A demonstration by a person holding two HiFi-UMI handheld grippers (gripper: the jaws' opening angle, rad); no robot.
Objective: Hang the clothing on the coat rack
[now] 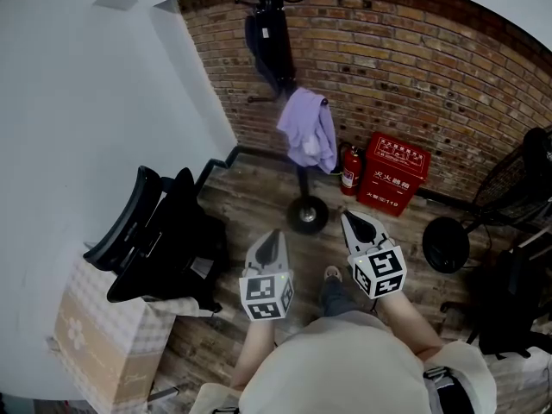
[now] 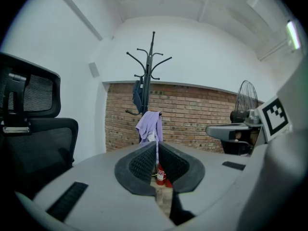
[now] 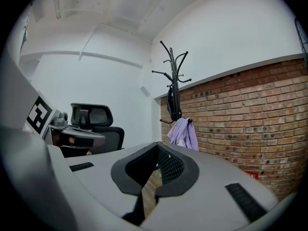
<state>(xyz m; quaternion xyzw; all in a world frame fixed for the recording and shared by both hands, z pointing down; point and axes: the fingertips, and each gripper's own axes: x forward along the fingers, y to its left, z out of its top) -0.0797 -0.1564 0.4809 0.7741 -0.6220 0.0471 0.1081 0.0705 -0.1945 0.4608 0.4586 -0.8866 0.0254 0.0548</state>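
Now holds left gripper and right gripper pressed together, empty, facing the coat rack straight ahead between them, lilac garment draped on its low hook, hanging lengthwise downward.

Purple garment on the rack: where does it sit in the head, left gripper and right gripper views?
Head view: purple garment upper centre, hanging partway down the coat rack.
Left gripper view: centre of frame, on the rack's pole.
Right gripper view: slightly right of centre.
Shared landmark: the black coat rack against the brick wall.
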